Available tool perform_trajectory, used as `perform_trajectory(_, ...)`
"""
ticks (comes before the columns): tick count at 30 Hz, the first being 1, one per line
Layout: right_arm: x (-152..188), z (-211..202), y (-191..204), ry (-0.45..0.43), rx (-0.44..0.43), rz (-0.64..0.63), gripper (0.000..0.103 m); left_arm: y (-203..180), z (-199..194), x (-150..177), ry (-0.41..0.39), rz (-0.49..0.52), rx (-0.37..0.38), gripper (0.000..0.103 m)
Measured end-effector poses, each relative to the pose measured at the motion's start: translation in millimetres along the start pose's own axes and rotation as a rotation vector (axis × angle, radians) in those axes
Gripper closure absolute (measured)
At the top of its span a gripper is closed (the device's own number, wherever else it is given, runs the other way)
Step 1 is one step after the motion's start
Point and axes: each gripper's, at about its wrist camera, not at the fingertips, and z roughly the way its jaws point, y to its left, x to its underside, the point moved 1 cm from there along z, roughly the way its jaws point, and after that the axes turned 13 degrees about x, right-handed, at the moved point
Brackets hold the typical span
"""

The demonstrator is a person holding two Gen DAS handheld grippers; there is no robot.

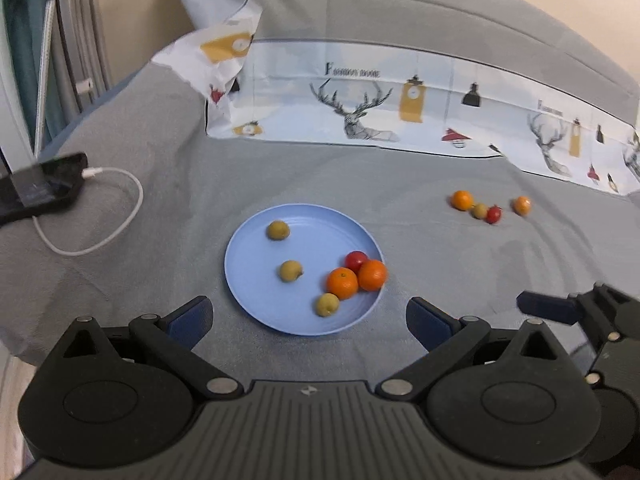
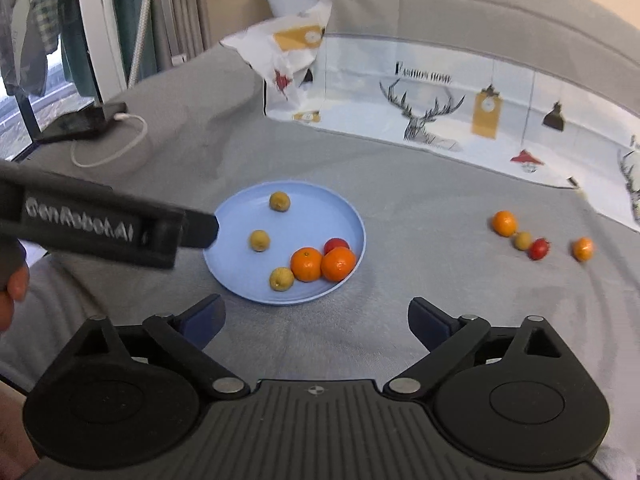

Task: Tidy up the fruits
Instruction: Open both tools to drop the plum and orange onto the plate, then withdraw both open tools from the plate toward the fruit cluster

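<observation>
A light blue plate [image 1: 256,292] lies on the grey cloth and holds several fruits: two oranges [image 1: 342,283], a red tomato [image 1: 355,260] and three yellow-green fruits [image 1: 278,230]. To its right on the cloth sit two more oranges [image 1: 462,200], a yellow-green fruit [image 1: 479,211] and a red tomato [image 1: 494,214]. My left gripper [image 1: 308,312] hangs open over the plate's near edge, nothing between its fingers. My right gripper [image 2: 315,308] is open and empty too, just short of the plate [image 2: 240,276]. The loose fruits [image 2: 504,223] lie to its far right.
A dark phone [image 1: 44,184] with a white cable [image 1: 120,216] lies at the far left. A printed sheet with deer [image 1: 360,112] stands along the back. The left gripper's finger [image 2: 200,230] reaches in by the plate's left rim, a person's hand [image 2: 12,292] behind it.
</observation>
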Motion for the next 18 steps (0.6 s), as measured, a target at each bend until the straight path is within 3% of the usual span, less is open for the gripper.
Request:
perform_trajectory(5, 13, -37, -3, -0.058, 0.015, 0.001, 0.004, -15, -29, 12, -0.057, 0.039, -0.04, 0.0)
perform_trajectory(18, 34, -102, -8, -0.226, 0.041, 0.008, 0.003, -28, -73, 32, -0.066, 0.016, -0.084, 0.0)
